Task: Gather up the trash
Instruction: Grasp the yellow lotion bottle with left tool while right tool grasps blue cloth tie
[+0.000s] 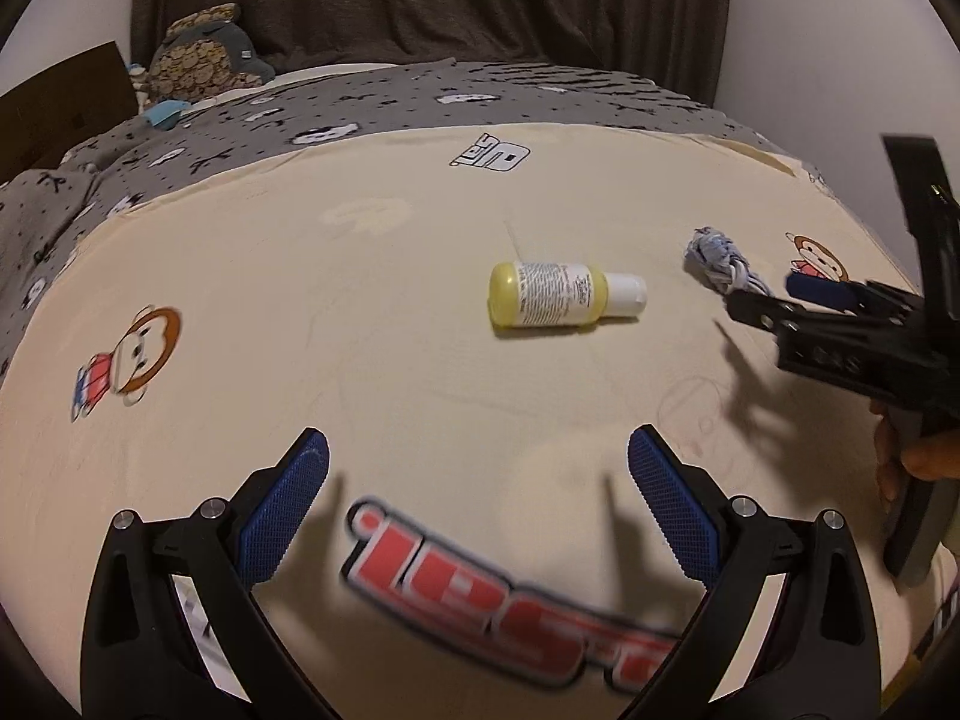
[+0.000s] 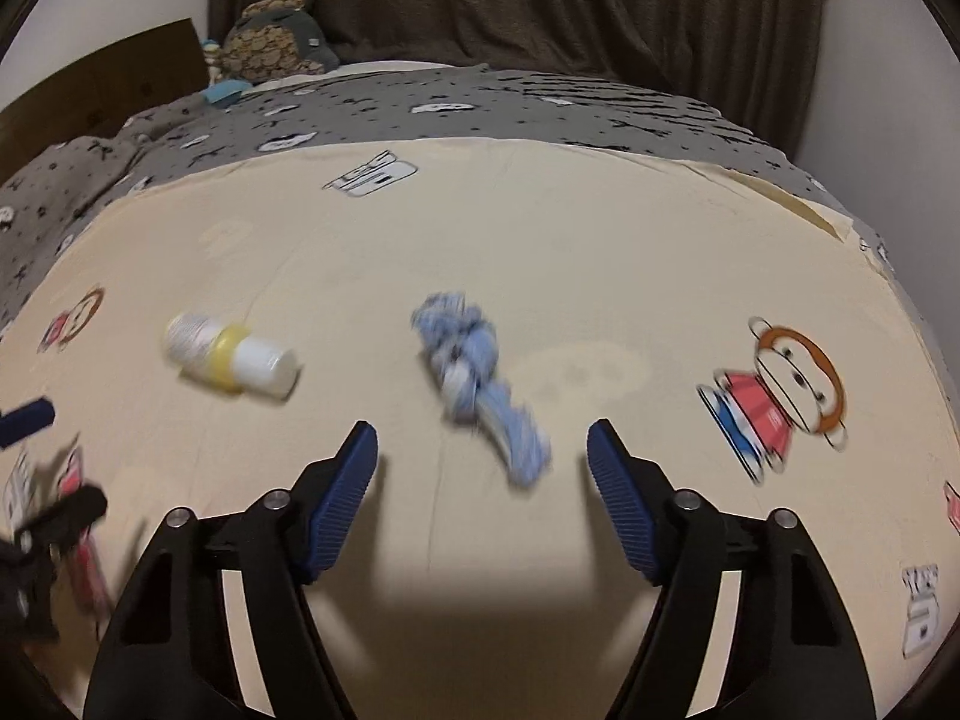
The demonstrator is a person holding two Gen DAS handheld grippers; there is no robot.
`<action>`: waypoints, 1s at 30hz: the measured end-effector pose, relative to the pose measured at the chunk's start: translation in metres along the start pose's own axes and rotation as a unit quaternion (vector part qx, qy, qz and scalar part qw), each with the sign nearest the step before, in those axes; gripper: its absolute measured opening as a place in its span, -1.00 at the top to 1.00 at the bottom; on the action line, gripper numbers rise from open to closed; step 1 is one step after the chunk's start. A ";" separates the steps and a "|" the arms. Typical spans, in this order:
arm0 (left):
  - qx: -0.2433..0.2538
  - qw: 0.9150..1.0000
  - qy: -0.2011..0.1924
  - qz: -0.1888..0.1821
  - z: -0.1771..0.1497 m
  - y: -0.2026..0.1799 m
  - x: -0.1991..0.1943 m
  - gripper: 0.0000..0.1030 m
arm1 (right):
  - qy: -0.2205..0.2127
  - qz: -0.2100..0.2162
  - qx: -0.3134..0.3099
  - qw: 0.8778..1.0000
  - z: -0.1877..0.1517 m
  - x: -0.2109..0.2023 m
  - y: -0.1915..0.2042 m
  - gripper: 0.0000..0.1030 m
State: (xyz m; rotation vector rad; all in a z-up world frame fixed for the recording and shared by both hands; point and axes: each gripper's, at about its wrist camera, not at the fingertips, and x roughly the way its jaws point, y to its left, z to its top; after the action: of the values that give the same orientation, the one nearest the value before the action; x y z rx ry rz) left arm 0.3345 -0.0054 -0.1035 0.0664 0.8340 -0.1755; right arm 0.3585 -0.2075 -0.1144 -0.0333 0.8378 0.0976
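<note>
Up close, the cream sheet (image 1: 420, 372) carries large red lettering just ahead of the left gripper (image 1: 479, 450), blurred and upside down, so it cannot be read; a smaller black-outlined logo (image 1: 491, 154) farther back is likewise not legible. Cartoon monkey prints (image 1: 129, 363) dot the fabric. The small yellow bottle (image 1: 564, 294) lies on its side with its white cap pointing right; its white label bears fine print too small to read. It rests ahead of the left gripper's wide-spread fingers, well apart from them, and they hold nothing.

From the right wrist view, the knotted blue-and-white cloth scrap (image 2: 480, 384) lies on the sheet just ahead of the right gripper (image 2: 482, 441), its near end reaching between the two blue pads (image 2: 345, 498) without touching either. These fingers are spread wide and empty too. The bottle sits off to the left of the scrap, apart from it
</note>
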 end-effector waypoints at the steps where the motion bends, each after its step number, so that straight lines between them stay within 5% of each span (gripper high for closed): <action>1: 0.002 1.000 0.001 0.001 0.003 -0.002 0.004 -0.84 | 0.002 -0.001 0.002 1.000 0.002 0.004 0.000 -0.37; 5: 0.009 1.000 -0.001 -0.002 0.014 -0.010 0.017 -0.84 | 0.021 -0.005 0.005 1.000 0.014 0.026 0.000 -0.10; 7: 0.007 1.000 -0.005 -0.003 0.019 -0.013 0.022 -0.84 | 0.021 0.000 0.006 1.000 0.017 0.027 -0.002 0.45; 8: 0.006 1.000 -0.005 -0.003 0.022 -0.015 0.025 -0.84 | 0.021 0.002 0.006 1.000 0.018 0.028 -0.003 0.52; 24: 0.017 1.000 0.020 -0.001 0.056 -0.051 0.075 -0.83 | 0.023 0.012 -0.015 1.000 -0.001 -0.010 -0.038 0.57; 27: 0.014 0.999 0.029 0.000 0.059 -0.052 0.082 -0.57 | 0.017 0.009 -0.021 1.000 -0.006 -0.022 -0.042 0.57; 30: 0.014 0.999 0.029 -0.003 0.057 -0.051 0.077 -0.54 | 0.015 0.007 -0.022 1.000 -0.009 -0.029 -0.044 0.57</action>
State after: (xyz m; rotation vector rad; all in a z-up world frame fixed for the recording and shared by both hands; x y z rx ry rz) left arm 0.4173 -0.0731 -0.1218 0.0952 0.8889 -0.1910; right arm 0.3369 -0.2540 -0.0991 -0.0702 0.8662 0.1289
